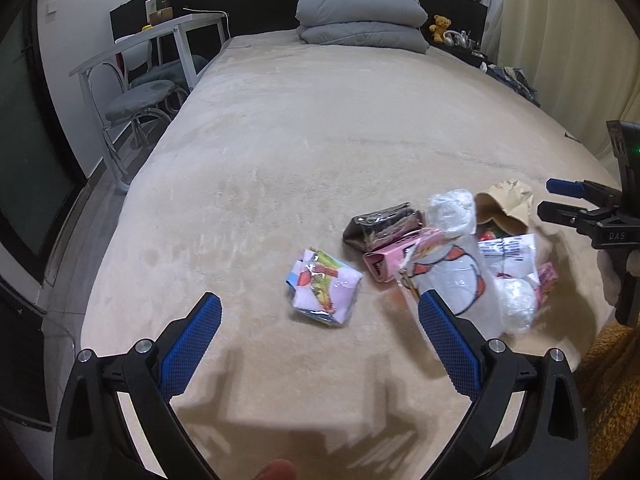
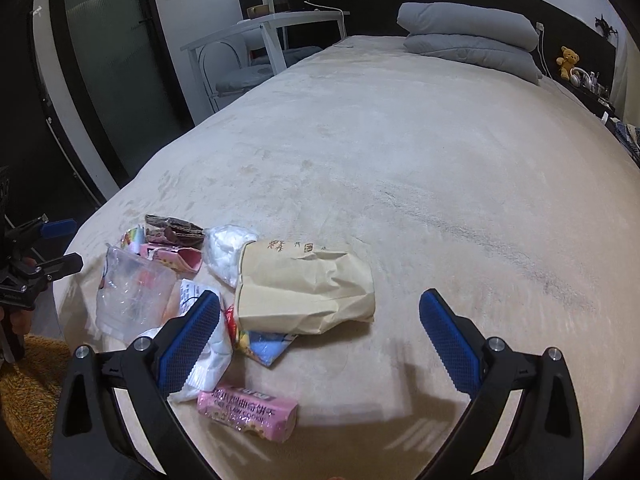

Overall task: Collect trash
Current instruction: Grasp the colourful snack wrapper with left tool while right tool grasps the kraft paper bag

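Trash lies in a loose heap near the foot edge of the bed, toward its corner on the right-hand side as the left wrist view shows it. In that view a folded colourful wrapper sits a little apart from the heap, toward the bed's middle. Beside it are a dark foil packet and a pink carton, touching each other. A clear plastic bag with orange print lies against the carton, with a crumpled white bag behind it and a brown paper bag further toward the corner.

From the right wrist view, the paper bag lies on its side, its open mouth facing the white bag. A pink cookie packet lies alone, nearest the foot edge, just below the heap.

The left hand-held gripper hangs over the bed with its jaws spread wide and nothing between them; its right finger overlaps the clear bag in view. The right hand-held gripper is likewise released, its left finger over a white wrapper.

Folded grey bedding rests at the head edge, and a teddy bear sits by the headboard.
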Available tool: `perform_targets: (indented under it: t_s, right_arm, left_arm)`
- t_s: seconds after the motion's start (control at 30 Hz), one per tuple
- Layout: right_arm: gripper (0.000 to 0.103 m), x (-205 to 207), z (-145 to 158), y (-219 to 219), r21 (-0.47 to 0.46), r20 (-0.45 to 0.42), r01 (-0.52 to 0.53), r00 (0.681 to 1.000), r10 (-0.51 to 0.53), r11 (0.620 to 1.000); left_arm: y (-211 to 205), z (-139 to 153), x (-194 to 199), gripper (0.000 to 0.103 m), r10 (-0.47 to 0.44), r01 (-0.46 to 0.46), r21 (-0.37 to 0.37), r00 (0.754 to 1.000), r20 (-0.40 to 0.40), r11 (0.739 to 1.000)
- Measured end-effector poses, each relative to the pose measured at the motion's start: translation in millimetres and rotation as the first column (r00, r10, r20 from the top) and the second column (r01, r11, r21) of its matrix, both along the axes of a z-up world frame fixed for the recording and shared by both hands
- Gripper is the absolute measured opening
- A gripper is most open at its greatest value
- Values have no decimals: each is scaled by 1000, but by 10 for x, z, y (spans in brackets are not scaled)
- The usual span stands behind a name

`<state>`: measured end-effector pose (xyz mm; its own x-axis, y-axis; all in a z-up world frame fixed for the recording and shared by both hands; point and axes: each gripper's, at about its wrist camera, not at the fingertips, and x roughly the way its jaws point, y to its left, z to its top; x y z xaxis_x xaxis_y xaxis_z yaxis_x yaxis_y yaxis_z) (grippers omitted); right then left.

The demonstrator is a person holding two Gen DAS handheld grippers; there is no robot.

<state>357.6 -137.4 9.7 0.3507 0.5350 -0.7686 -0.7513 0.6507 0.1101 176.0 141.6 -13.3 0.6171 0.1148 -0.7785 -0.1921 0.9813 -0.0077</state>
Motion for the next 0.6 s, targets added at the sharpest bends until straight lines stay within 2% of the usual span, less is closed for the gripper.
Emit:
perform_targets:
  t_s: [0.27, 0.4, 0.6]
  right_arm:
    - [99, 73, -155, 251, -50, -11, -51, 999, 51, 997]
    - [99, 104, -235, 322, -74, -15, -45, 999, 44, 996]
    - [99, 222, -322, 361, -88, -67, -38, 997, 32, 995]
  left_arm:
    - [106, -280, 308, 97, -69, 72, 31, 995, -75, 997]
    - [99, -379, 419, 97, -88, 93, 47, 991, -102, 995]
    - [145, -419, 520, 96, -101, 105, 43, 991, -92, 994]
